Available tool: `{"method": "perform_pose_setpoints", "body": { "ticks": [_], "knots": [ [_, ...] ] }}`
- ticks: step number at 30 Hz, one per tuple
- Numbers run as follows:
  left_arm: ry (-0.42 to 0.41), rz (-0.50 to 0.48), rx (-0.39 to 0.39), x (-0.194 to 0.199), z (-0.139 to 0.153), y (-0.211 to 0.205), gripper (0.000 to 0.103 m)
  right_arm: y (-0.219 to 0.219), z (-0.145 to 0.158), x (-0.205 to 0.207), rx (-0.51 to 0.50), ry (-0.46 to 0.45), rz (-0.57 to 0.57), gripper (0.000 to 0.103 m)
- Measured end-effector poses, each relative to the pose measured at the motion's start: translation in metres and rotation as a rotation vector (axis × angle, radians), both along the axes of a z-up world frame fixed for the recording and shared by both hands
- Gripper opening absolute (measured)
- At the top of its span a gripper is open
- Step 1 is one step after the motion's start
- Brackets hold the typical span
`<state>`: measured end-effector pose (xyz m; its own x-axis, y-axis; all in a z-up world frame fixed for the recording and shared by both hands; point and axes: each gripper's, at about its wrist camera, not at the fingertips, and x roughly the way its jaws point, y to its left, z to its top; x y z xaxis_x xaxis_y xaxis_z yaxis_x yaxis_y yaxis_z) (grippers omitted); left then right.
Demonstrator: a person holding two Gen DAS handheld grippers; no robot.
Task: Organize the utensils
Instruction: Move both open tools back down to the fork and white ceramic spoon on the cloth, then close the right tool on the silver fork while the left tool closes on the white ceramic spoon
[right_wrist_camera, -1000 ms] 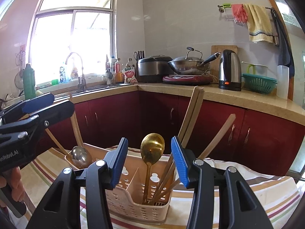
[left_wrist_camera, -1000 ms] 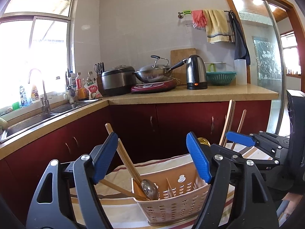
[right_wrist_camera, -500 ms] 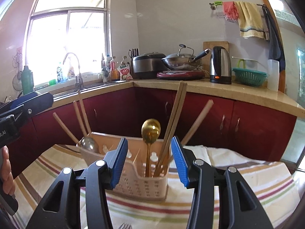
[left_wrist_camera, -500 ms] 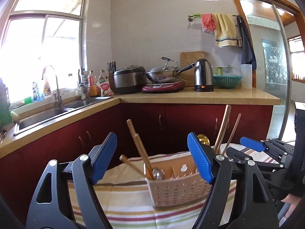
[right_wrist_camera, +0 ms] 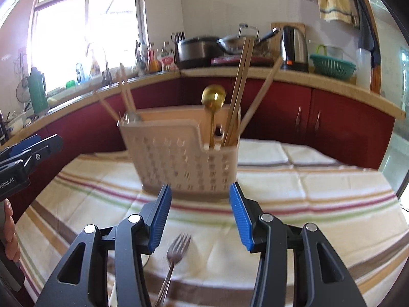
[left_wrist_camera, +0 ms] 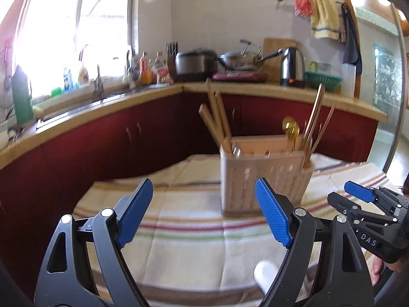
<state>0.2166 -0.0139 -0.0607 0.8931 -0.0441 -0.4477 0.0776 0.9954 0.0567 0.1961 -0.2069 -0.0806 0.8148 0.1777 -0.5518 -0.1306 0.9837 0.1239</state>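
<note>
A beige perforated utensil caddy [left_wrist_camera: 265,176] [right_wrist_camera: 184,158] stands on a striped cloth [left_wrist_camera: 191,230] [right_wrist_camera: 306,194]. It holds wooden chopsticks [right_wrist_camera: 240,87], a gold spoon [right_wrist_camera: 213,97] and a steel spoon. My left gripper [left_wrist_camera: 204,215] hangs over the cloth, short of the caddy; its jaws are opening and nothing is between them. A white object [left_wrist_camera: 265,276] lies low beside its right finger. My right gripper [right_wrist_camera: 199,215] is open above a steel fork [right_wrist_camera: 176,253] lying on the cloth, without touching it. The right gripper [left_wrist_camera: 358,197] also shows in the left wrist view.
Dark red cabinets and a tan counter [right_wrist_camera: 281,74] run behind the table, carrying a sink, bottles, a rice cooker, a wok, a kettle [right_wrist_camera: 292,48] and a green basket. Towels hang on the wall. A hand [right_wrist_camera: 10,232] holds the left tool.
Both grippers have pulled back from the caddy and sunk toward the cloth. The left jaws have widened. A fork has come into the right wrist view, a white object into the left.
</note>
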Motion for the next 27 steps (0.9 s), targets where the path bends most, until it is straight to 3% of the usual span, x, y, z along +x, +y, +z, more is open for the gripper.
{"method": "perform_pose_setpoints", "body": {
  "ticks": [12, 27],
  "knots": [
    [0.151, 0.078, -0.004, -0.015, -0.050, 0.042, 0.081, 0.036, -0.038, 0.001, -0.046, 0.152, 0.040, 0.047],
    [0.213, 0.076, -0.042, -0.017, -0.070, 0.055, 0.081, 0.048, -0.072, 0.031, -0.118, 0.353, 0.005, 0.044]
  ]
}}
